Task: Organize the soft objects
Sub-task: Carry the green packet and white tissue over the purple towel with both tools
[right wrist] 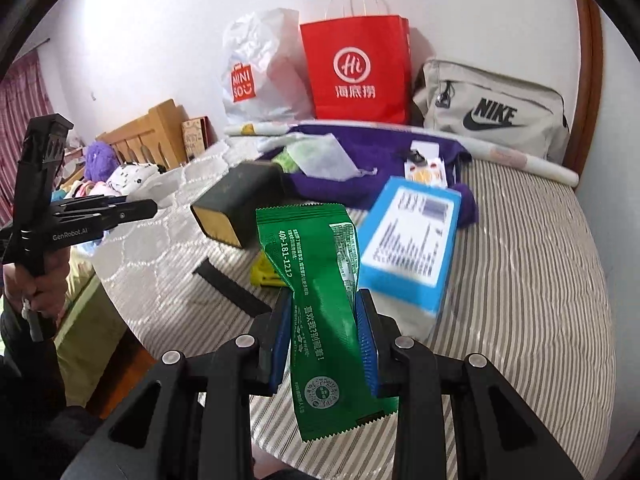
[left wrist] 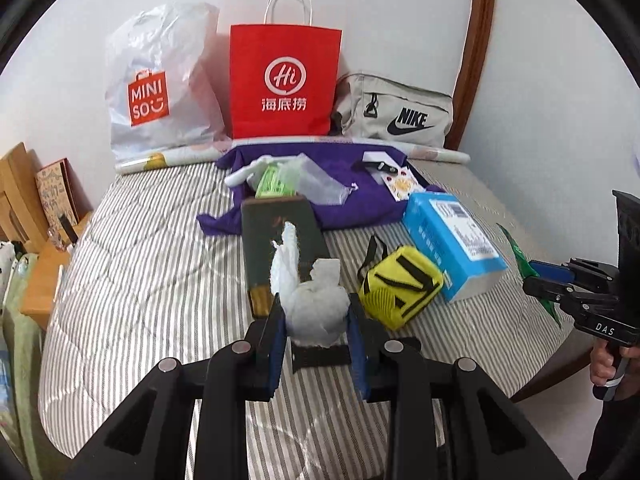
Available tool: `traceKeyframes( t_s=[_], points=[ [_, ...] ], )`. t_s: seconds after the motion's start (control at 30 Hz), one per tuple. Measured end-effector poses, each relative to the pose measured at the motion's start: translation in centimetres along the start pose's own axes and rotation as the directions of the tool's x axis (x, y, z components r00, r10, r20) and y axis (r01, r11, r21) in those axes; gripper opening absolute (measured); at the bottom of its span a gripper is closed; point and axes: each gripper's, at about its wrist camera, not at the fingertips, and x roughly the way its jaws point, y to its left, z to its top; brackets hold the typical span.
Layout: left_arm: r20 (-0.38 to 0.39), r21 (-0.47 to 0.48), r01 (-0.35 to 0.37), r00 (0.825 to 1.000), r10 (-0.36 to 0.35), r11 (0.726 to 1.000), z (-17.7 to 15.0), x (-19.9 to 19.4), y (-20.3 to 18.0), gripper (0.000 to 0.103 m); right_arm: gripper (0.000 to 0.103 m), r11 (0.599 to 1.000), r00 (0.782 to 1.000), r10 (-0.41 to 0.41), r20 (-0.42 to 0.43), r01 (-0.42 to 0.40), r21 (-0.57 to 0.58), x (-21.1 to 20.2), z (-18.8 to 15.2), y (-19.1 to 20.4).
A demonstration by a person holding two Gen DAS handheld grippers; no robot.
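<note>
My left gripper [left wrist: 316, 320] is shut on a crumpled white plastic bag [left wrist: 314, 304], held above the striped bed. My right gripper [right wrist: 325, 328] is shut on a green foil packet [right wrist: 320, 300], held upright above the bed; it shows at the right edge of the left wrist view [left wrist: 560, 284]. On the bed lie a yellow pouch with black straps [left wrist: 400, 288], a blue box [left wrist: 452, 236], a dark green box [left wrist: 280, 248], and a purple cloth [left wrist: 352, 196] with a mesh bag [left wrist: 316, 180] and cards on it.
Against the wall stand a white Miniso bag [left wrist: 160, 88], a red paper bag [left wrist: 284, 80] and a grey Nike bag [left wrist: 396, 112]. A rolled poster [left wrist: 168, 158] lies along the bed's far edge. A wooden bedside unit [left wrist: 36, 216] is at left.
</note>
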Motion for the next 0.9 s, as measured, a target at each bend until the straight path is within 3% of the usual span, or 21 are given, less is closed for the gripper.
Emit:
traceKeyframes(
  t_s=[0.57, 0.9],
  points=[
    [0.046, -0.013, -0.022, 0.999, 0.023, 1.000, 5.3, 1.4, 0.9, 0.027, 0.031, 1.000, 1.000, -0.001, 0.014, 0.001, -0.004, 1.5, 5.8, -2.0],
    [0.049, -0.064, -0.018, 0.999, 0.021, 0.998, 8.0, 3.7, 2.6, 0.027, 0.031, 0.997, 0.997, -0.071, 0.037, 0.070, 0.017, 3.1, 9.5, -3.4]
  ],
)
